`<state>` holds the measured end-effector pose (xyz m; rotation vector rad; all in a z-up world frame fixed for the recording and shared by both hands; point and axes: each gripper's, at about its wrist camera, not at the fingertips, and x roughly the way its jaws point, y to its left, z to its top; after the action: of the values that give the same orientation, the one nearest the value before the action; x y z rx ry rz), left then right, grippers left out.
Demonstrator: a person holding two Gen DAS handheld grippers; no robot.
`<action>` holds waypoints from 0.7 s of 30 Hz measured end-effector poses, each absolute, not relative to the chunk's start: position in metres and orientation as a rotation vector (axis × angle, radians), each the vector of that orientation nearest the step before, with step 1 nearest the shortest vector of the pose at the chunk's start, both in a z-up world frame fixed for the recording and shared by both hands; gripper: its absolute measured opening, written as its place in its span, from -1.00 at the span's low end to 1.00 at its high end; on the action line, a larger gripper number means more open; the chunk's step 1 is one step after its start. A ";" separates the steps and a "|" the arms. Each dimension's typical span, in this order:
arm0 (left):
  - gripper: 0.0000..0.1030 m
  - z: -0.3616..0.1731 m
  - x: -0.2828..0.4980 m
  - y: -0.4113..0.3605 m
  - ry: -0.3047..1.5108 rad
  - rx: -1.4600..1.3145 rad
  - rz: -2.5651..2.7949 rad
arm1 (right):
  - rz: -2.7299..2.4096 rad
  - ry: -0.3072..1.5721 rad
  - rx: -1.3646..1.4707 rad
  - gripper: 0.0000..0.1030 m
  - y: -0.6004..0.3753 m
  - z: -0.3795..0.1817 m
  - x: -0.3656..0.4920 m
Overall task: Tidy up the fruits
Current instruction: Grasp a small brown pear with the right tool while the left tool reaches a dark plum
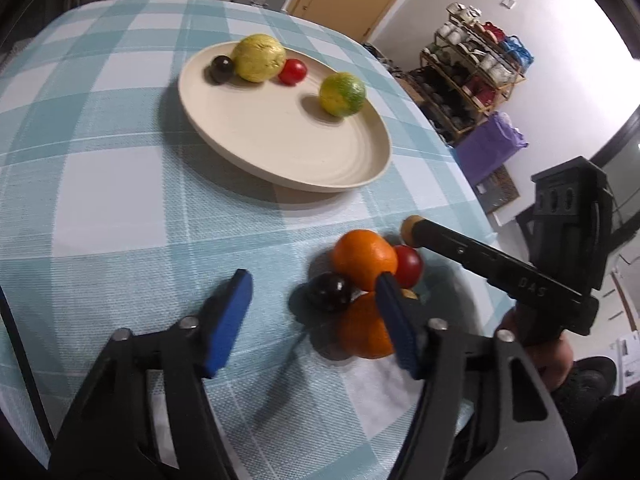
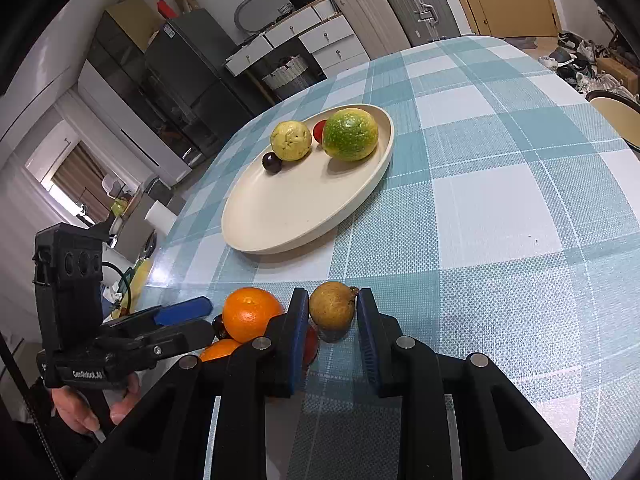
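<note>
At lower left of the right wrist view, left gripper (image 2: 188, 314) spread, pinching nothing, beside orange (image 2: 251, 313). At lower centre, right gripper (image 2: 332, 336) pressed on brownish-yellow fruit (image 2: 332, 306). Further up, cream plate (image 2: 280, 216) with four fruits.

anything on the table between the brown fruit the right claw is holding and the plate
Nothing visible. The right claw is shut on the small brown fruit, and bare checked tablecloth lies between it and the plate. The oranges sit off to its left, outside that path.
</note>
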<state>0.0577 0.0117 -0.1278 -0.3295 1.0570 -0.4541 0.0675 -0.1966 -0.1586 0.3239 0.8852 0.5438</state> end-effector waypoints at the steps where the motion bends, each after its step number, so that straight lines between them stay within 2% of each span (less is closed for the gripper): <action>1: -0.03 -0.127 0.058 0.011 1.057 -0.334 -0.468 | 0.544 0.885 0.324 -0.50 -0.197 -0.159 0.068; 7: -0.38 -0.127 0.059 0.008 1.066 -0.354 -0.527 | 0.545 0.889 0.332 -0.50 -0.198 -0.159 0.067; 12: -0.52 -0.133 0.063 0.015 1.082 -0.410 -0.545 | 0.546 0.893 0.335 -0.50 -0.198 -0.160 0.067; 21: -0.61 -0.146 0.066 0.026 1.102 -0.493 -0.587 | 0.540 0.903 0.348 -0.50 -0.199 -0.163 0.069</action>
<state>0.0665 0.0264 -0.1457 -0.4925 1.1020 -0.5872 0.0688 -0.1993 -0.1634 0.3479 0.9028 0.5399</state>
